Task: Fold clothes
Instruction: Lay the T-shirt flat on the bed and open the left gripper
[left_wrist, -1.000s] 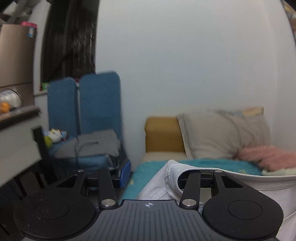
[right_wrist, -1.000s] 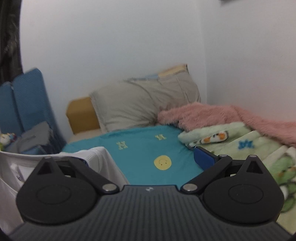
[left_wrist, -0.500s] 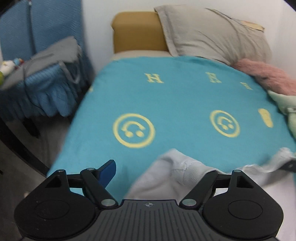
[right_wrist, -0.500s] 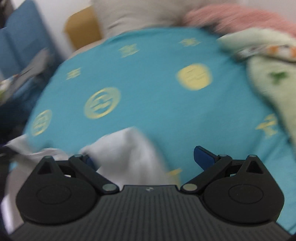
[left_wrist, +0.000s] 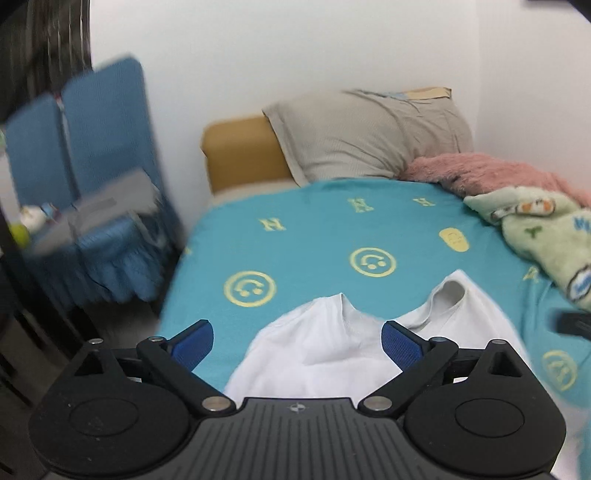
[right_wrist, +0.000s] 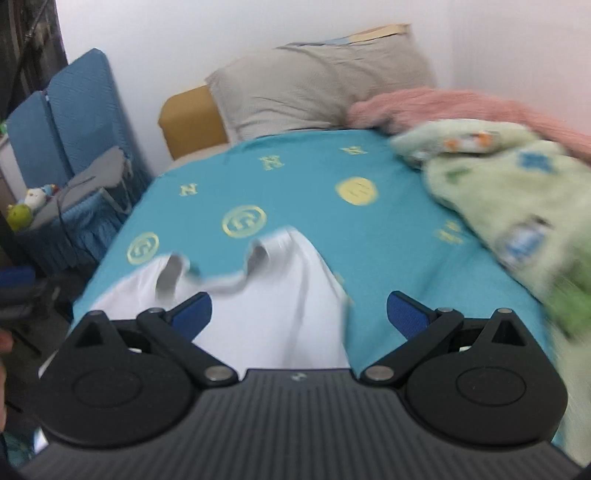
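I hold a pair of black two-finger tongs with blue pads in each hand, both pointing down over a bed covered by a teal sheet (left_wrist: 314, 236) printed with yellow smiley faces and letters. My left tongs (left_wrist: 297, 341) have just been opening and now stand wide, the pads clear of the cloth, with a white sleeveless cotton garment (left_wrist: 325, 350) lying on the sheet below and between them. My right tongs (right_wrist: 299, 314) also stand wide apart, gripping nothing; the same white garment (right_wrist: 273, 314) lies under their left pad and the gap, while their right pad hangs over bare teal sheet. The garment is spread near the foot of the bed with its neckline and shoulder straps pointing toward the headboard. At the far end, a grey pillow (left_wrist: 369, 133) leans against a mustard-yellow padded headboard (left_wrist: 240, 155). To the right lie a fluffy pink blanket (left_wrist: 491, 170) and a pale green fleece blanket (left_wrist: 543, 236) with cartoon prints. To the left of the bed stands a blue folding chair (left_wrist: 92, 147) with a grey cloth (left_wrist: 103, 206) draped on it. The right view is blurred at its edges.
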